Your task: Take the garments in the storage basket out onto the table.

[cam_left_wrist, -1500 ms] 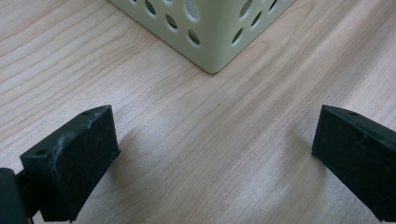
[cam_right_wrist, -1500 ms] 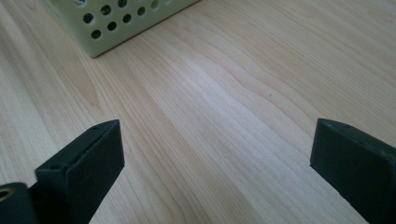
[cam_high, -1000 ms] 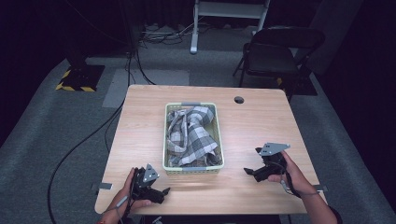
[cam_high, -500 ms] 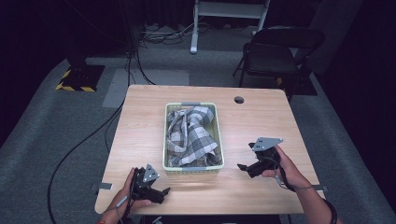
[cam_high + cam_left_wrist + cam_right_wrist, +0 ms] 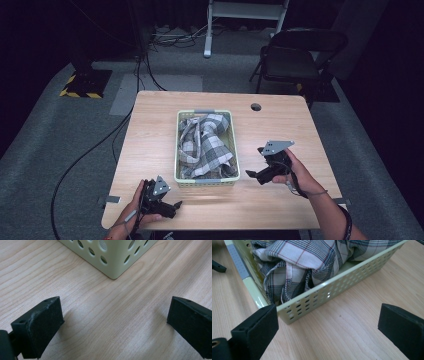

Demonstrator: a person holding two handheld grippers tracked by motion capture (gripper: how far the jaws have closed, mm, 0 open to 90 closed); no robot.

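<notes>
High view, surface: a light wooden surface (image 5: 150, 130) on grey carpet, with a small round hole near its far right edge.
High view, basket: a pale green perforated basket (image 5: 178, 150) stands at the middle of the surface, long side running away from the person.
High view, cloth: a crumpled plaid cloth (image 5: 205, 145), white with dark checks, lies inside the basket and fills most of it.
High view, left tongs: the left tongs (image 5: 172, 206) are held low at the near edge, just beside the basket's near left corner; their spread is too small to tell here.
High view, right tongs: the right tongs (image 5: 254, 175) are held just to the right of the basket's near right corner, pointing toward it, a grey plate on top.
High view, background: a dark folding chair (image 5: 292, 55) stands beyond the far right corner; cables cross the floor.
Left gripper view, tongs: the left tongs (image 5: 113, 322) are spread wide above bare wood, nothing between them.
Left gripper view, basket: one corner of the basket (image 5: 112, 257) lies ahead, apart from the jaws.
Right gripper view, tongs: the right tongs (image 5: 327, 327) are spread wide, empty.
Right gripper view, basket: the basket (image 5: 332, 290) wall is close in front, its near corner just beside the left jaw.
Right gripper view, cloth: the plaid cloth (image 5: 312, 257) is heaped inside.
</notes>
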